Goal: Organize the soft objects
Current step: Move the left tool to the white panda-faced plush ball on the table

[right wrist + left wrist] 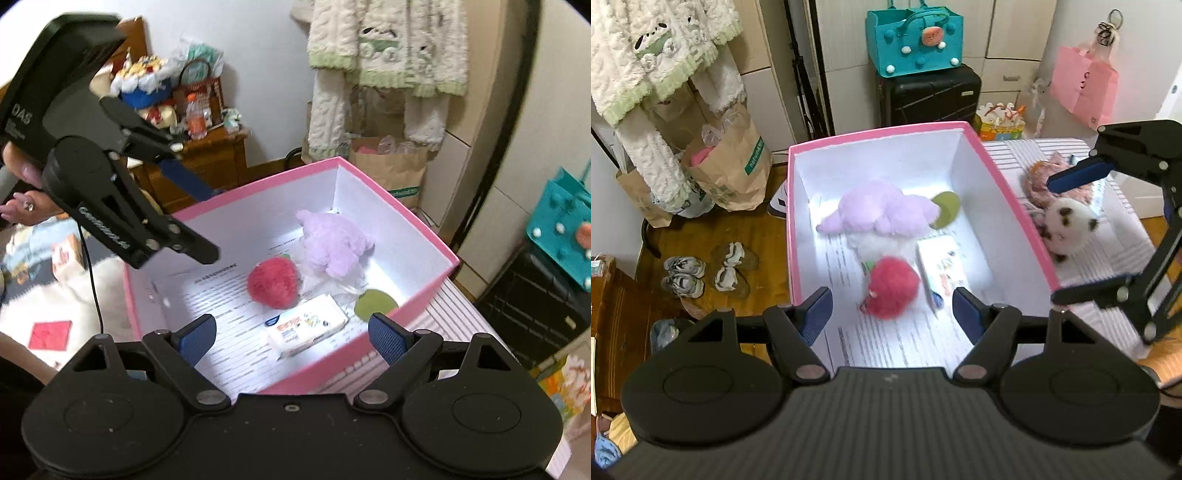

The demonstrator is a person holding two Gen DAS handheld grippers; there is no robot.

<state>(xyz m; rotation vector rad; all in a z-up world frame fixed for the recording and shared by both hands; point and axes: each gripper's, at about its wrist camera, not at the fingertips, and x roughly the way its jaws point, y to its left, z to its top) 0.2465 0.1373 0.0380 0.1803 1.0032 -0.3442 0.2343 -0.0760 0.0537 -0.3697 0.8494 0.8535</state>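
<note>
A pink box (1015,206) with a white inside holds a purple plush (879,210), a red strawberry plush (892,293), a white tissue pack (942,269) and a green round piece (947,208). My left gripper (892,314) is open and empty above the box's near end. My right gripper (291,339) is open and empty above the box (436,280); it also shows in the left wrist view (1056,240), over a white spotted plush (1067,229) and a pink-orange plush (1045,177) lying on the striped surface right of the box.
Shoes (705,273) and paper bags (727,166) stand on the wood floor to the left. A black suitcase (931,96) with a teal bag (912,40) stands behind the box. A wooden cabinet (207,155) with clutter stands beyond it in the right wrist view.
</note>
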